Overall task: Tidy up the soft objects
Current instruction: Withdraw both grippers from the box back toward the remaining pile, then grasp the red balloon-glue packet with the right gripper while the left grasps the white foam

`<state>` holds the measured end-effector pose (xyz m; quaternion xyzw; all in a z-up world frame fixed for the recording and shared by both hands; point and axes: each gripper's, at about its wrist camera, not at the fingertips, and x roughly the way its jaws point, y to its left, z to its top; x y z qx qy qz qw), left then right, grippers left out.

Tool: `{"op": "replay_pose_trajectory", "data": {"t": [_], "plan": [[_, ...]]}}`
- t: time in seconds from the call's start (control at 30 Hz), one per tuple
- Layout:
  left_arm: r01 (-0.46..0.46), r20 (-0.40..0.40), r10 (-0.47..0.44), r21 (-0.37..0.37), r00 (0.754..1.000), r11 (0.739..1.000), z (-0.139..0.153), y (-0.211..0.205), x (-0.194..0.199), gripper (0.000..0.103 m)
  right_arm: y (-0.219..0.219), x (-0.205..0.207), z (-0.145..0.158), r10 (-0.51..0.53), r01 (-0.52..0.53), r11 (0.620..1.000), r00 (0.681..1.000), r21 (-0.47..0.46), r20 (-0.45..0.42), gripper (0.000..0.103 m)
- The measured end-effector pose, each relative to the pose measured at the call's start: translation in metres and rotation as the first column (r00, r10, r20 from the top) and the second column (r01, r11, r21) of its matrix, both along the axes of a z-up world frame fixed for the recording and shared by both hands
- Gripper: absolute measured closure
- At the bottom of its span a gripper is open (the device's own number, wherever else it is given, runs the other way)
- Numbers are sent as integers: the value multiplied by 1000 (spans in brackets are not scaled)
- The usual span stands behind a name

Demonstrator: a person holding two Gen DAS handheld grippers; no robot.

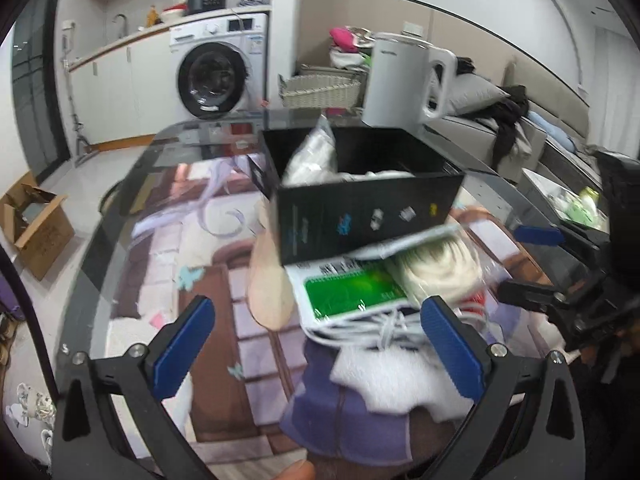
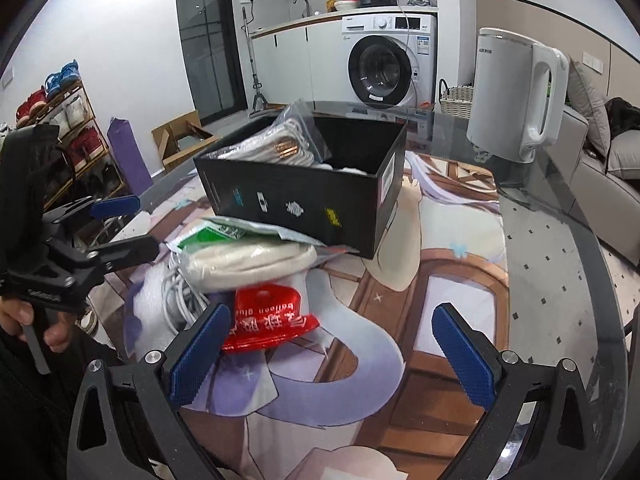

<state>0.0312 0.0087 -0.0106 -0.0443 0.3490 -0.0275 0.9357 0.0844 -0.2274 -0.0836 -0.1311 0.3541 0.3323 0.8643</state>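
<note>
1. Nearest the lens, the left gripper [image 1: 318,344] hangs with its blue pads spread wide and nothing between them; the right gripper [image 2: 330,346] is spread the same way, also empty. Each shows at the edge of the other's view — the right one at 3 o'clock in the left view, the left one at 9 o'clock in the right view, a hand below it.

2. Just beyond the pads lies the loose pile: a red pouch [image 2: 268,316] at 7 o'clock of the right view, a coiled white cable [image 2: 180,296] to its left, a cream bundle [image 2: 248,260] in clear wrap on top, and a green-and-white packet [image 1: 352,288] tucked partly under the box.

3. Behind the pile stands the black box [image 2: 304,196], open-topped, one corner resting on the packets. It already holds a bag [image 2: 276,144] of pale rope-like stuff and something white deeper in.

4. My reading: the job is partly done — some soft things are boxed, while the pouch, cable, bundle and packet are left outside. Lifting the box off the packet looks needed first.

5. The pile and box sit on a printed mat [image 2: 360,320] over a dark glass table [image 2: 560,260]; a white kettle [image 2: 516,92] stands at 2 o'clock on the table.

6. Farther off: a washer [image 2: 384,68] at 12 o'clock with a cooker on the counter above it, a wicker basket [image 2: 456,100] beside it, a shoe rack [image 2: 68,120] at 9 o'clock, a cardboard carton on the floor, and a sofa at 3 o'clock.
</note>
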Motion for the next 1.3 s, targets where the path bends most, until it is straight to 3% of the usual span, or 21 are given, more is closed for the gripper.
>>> {"op": "replay_pose_trajectory", "data": {"t": [0.23, 0.5, 1.0, 1.1, 1.3], "plan": [[132, -28, -133, -13, 991, 991, -4, -13, -4, 0, 4, 3, -8, 21, -21, 1000, 1000, -17, -21, 1], [254, -78, -250, 44, 965, 966, -13, -41, -10, 0, 9, 3, -15, 42, -44, 998, 998, -34, -51, 1], [302, -116, -298, 27, 948, 953, -20, -43, -14, 0, 32, 13, -23, 36, -41, 998, 994, -51, -101, 1], [300, -137, -289, 64, 947, 952, -25, -46, -13, 0, 34, 16, -24, 26, -33, 997, 995, -64, -99, 1], [273, -152, -263, 44, 953, 961, -29, -40, -8, 0, 36, 17, -23, 27, -34, 997, 995, -70, -96, 1]]}}
